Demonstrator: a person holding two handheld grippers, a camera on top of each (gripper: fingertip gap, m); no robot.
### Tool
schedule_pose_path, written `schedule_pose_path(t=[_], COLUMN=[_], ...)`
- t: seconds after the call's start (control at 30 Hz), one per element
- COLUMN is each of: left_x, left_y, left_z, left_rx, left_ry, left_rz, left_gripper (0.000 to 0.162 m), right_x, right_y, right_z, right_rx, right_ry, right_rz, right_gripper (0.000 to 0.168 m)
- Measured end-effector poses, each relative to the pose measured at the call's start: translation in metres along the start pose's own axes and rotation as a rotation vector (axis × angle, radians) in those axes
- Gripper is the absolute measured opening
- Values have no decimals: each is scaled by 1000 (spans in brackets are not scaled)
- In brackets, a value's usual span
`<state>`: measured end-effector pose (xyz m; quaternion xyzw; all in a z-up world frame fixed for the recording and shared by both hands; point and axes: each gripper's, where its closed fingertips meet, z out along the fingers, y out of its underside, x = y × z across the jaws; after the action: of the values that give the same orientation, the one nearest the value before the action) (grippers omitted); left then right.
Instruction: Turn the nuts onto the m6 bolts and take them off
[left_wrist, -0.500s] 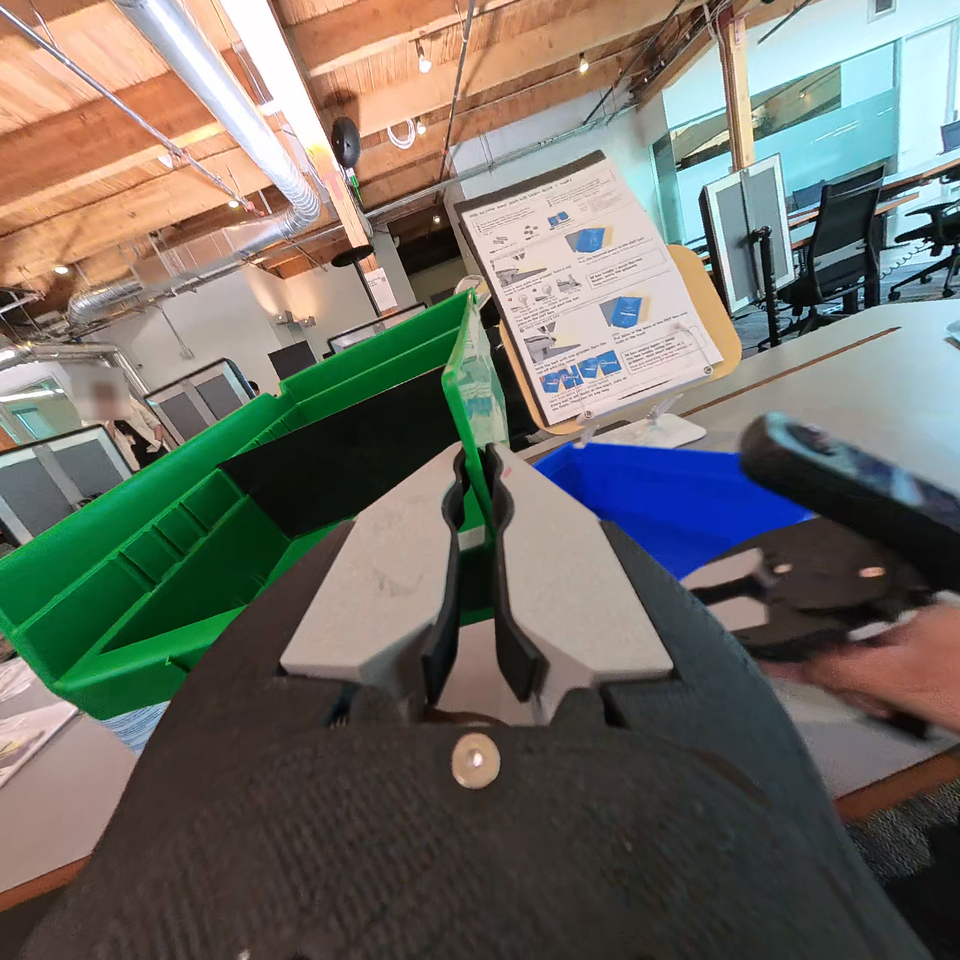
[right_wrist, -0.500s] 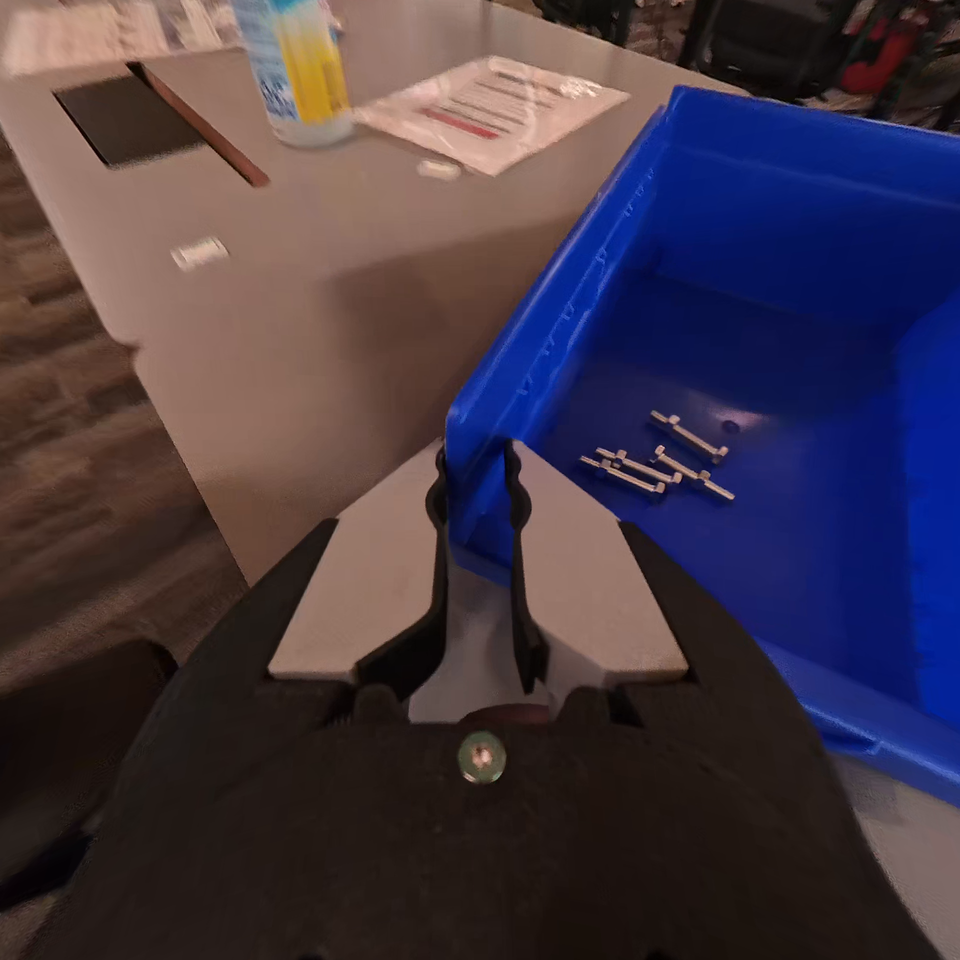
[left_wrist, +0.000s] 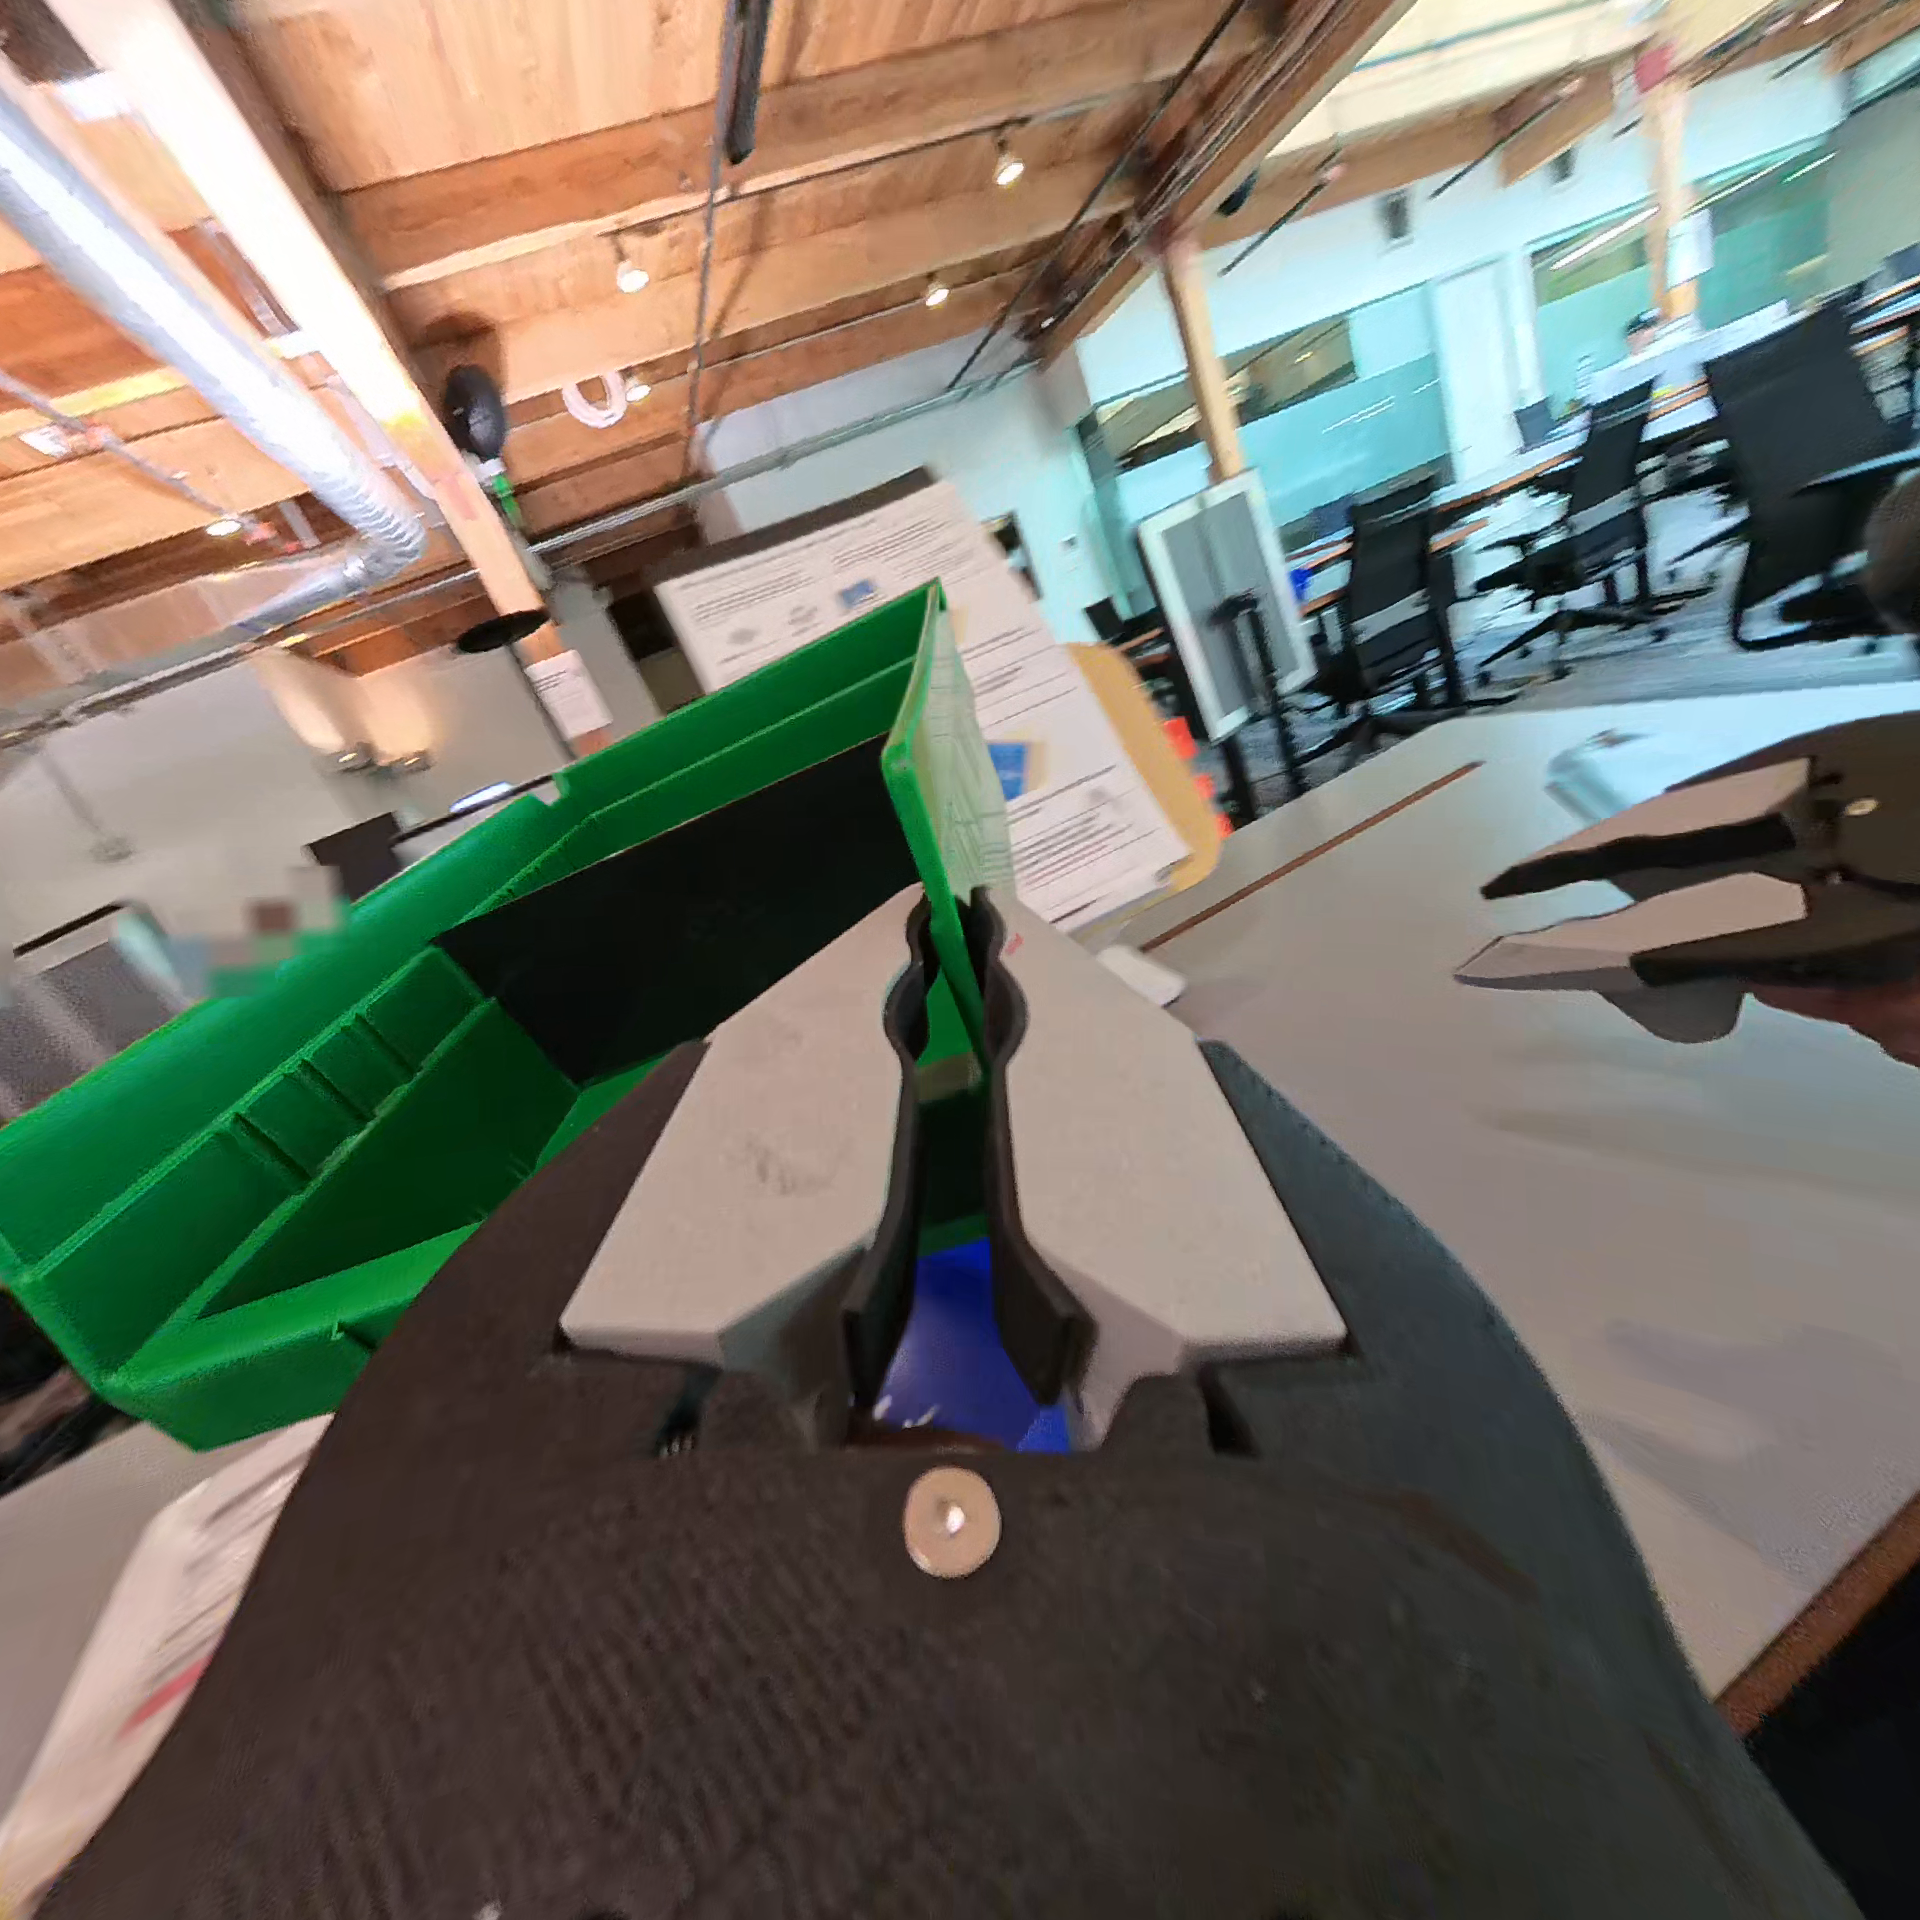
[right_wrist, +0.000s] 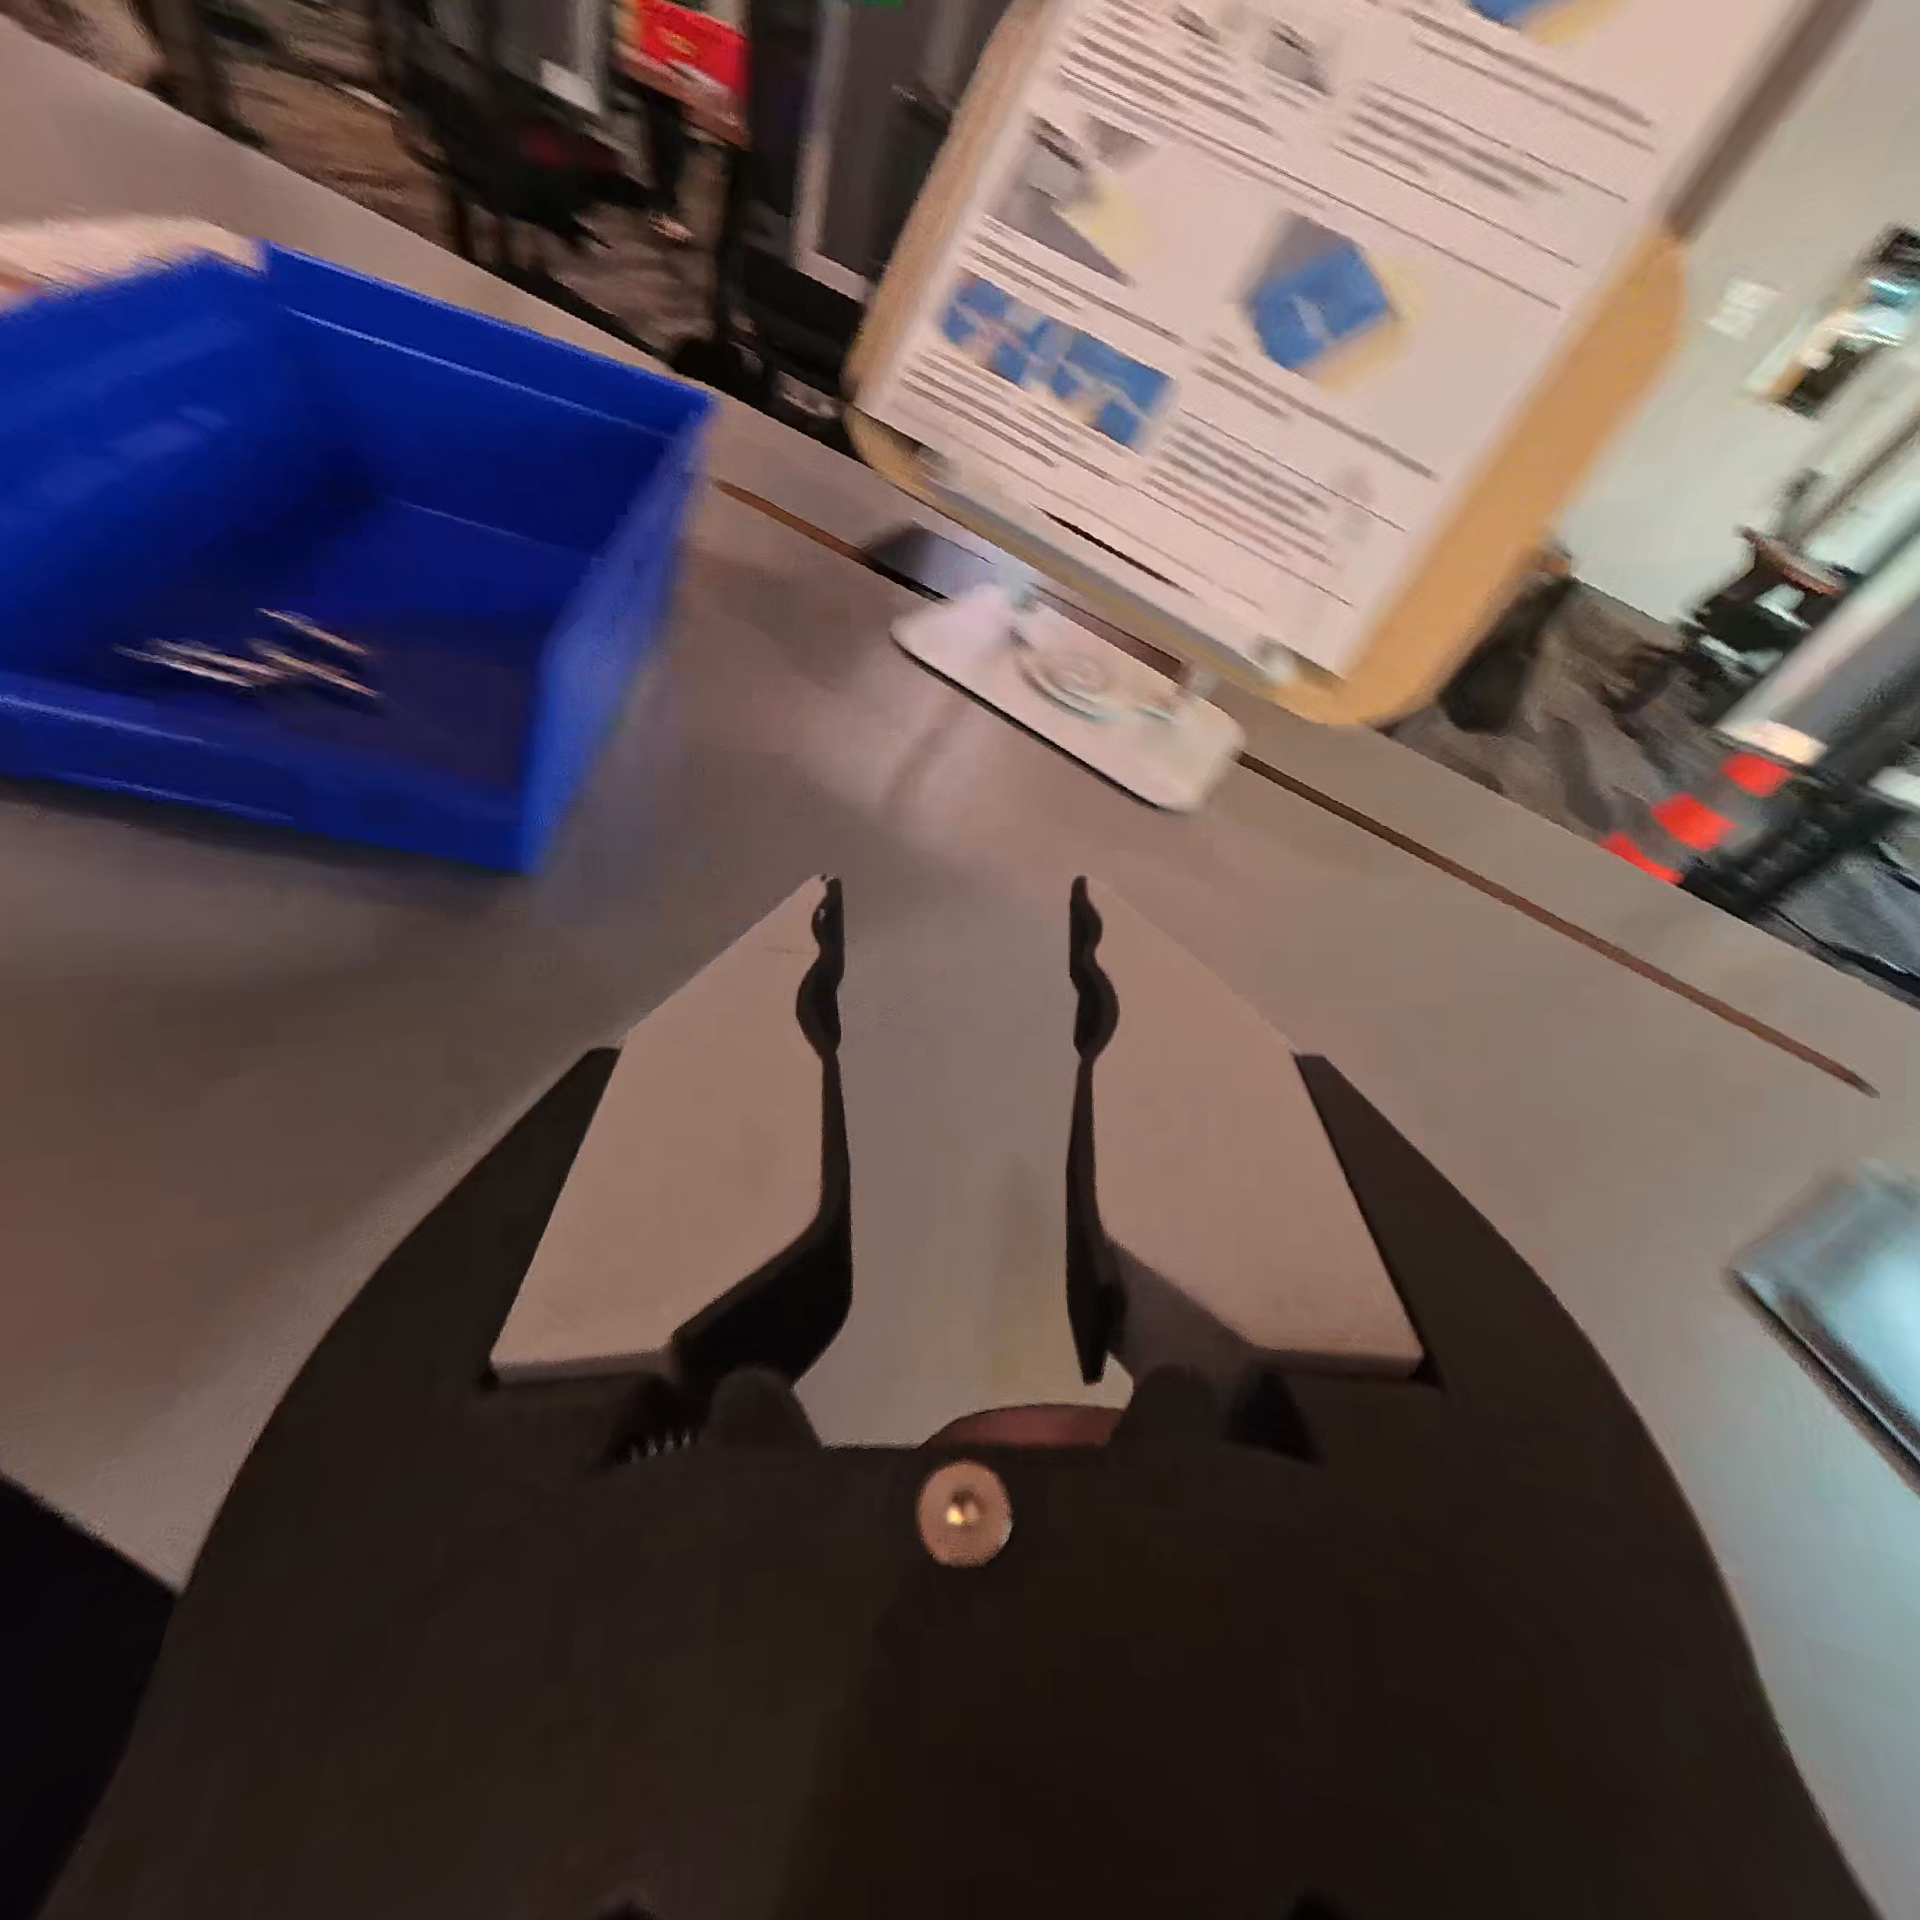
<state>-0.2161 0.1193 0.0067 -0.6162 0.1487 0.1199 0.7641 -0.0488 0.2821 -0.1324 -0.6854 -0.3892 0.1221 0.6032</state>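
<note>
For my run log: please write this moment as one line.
left gripper: shut on green bin | right gripper: open, empty | bolts: in blue bin

Two bins, one green (left_wrist: 312, 1164) and one blue (right_wrist: 343, 540); one instruction sheet (right_wrist: 1247, 312).

Open-plan office: desks, black office chairs (left_wrist: 1392, 613), exposed timber ceiling (left_wrist: 644, 135).

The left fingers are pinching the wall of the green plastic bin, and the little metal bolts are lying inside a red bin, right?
Almost. The left gripper does pinch the green plastic bin by its wall, but the small metal bolts lie in a blue plastic bin, not a red one. The right wrist view shows them on its floor, blurred.
</note>
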Motion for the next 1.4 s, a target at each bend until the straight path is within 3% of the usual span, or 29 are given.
schedule_pose_path(t=[0.17, 0.3, 0.53, 0.63, 0.7, 0.8, 0.9, 0.97, 1.1, 1.2, 1.33, 1.37, 1.4], left_x=[108, 187, 278, 313, 340, 309, 259, 220, 144, 103, 58, 46, 33], left_y=[-18, 0, 76, 93, 98, 64, 62, 84, 151, 199, 247, 257, 267], left_z=[62, 97, 126, 132, 126, 104, 74, 57, 34, 24, 17, 14, 10], left_rx=[34, 1, -150, -191, -264, -143, -186, -283, -490, -622, -733, -756, -784], left_ry=[213, 325, 405, 454, 557, 514, 530, 505, 394, 330, 242, 223, 196], left_rz=[-28, -85, -174, -158, -155, -130, -120, -95, -25, -39, -65, -70, -68], left_gripper=[3, 4, 4, 3, 12, 34, 41, 52, 53, 53, 54, 54, 55], right_x=[96, 148, 169, 170, 169, 163, 141, 114, 28, -22, -15, -12, -8], right_y=[64, 97, 131, 136, 136, 128, 107, 88, 54, 56, 98, 108, 117], right_z=[-40, -67, -79, -78, -79, -86, -99, -106, -109, -89, -46, -44, -44], right_rx=[-89, -110, -165, -164, -159, -144, -83, -39, 2, -38, -196, -219, -240], right_ry=[178, 269, 308, 312, 300, 272, 188, 94, -173, -283, -219, -244, -261], right_rz=[72, 157, 175, 184, 201, 199, 182, 174, 111, 68, 51, 72, 97], right_gripper=[45, 45, 43, 44, 45, 46, 49, 48, 45, 44, 46, 17, 0])
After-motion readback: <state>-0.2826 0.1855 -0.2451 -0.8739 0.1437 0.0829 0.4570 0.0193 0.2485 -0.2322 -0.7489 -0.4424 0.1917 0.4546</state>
